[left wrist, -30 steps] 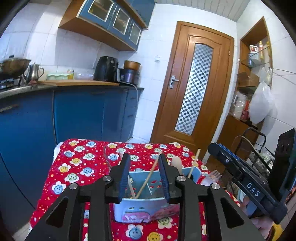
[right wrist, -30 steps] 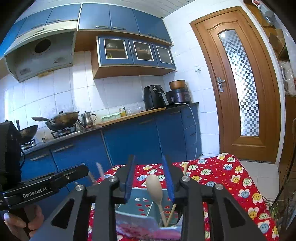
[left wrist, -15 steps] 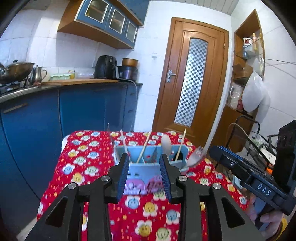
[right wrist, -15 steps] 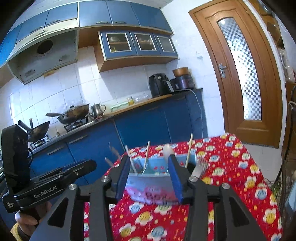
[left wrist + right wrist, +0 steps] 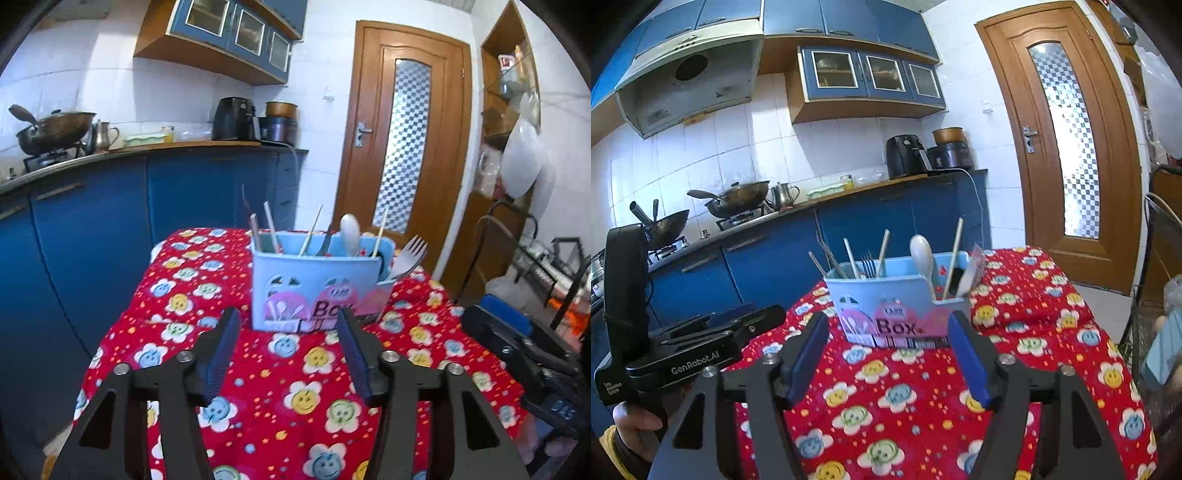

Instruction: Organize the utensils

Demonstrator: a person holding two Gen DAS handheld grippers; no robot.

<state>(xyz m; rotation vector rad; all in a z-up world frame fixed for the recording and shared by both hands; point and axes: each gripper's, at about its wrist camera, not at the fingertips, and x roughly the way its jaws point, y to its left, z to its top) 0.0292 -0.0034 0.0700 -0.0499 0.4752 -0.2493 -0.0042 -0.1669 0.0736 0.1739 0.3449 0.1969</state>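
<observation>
**Hovering short of the utensil box, both tongs empty**

Pointing slightly downward over the red flowered tabletop (image 5: 280, 373), the left tongs (image 5: 288, 332) and the right tongs (image 5: 886, 334) are both released, with nothing between their pads. Their jaws have just been opening, and the cloth shows through each gap.

The light blue utensil box (image 5: 314, 284) stands upright on the tabletop just beyond both sets of fingertips, apart from them. A white spoon (image 5: 350, 229), chopsticks (image 5: 310, 230) and dark-handled cutlery stand in it; a fork (image 5: 408, 254) leans out at its right end.

From the right wrist view, the person's left hand (image 5: 635, 421) grips its handle low at the left edge, beside the right tongs. From the left wrist view, the right-hand tool's body shows at the right edge.
</observation>
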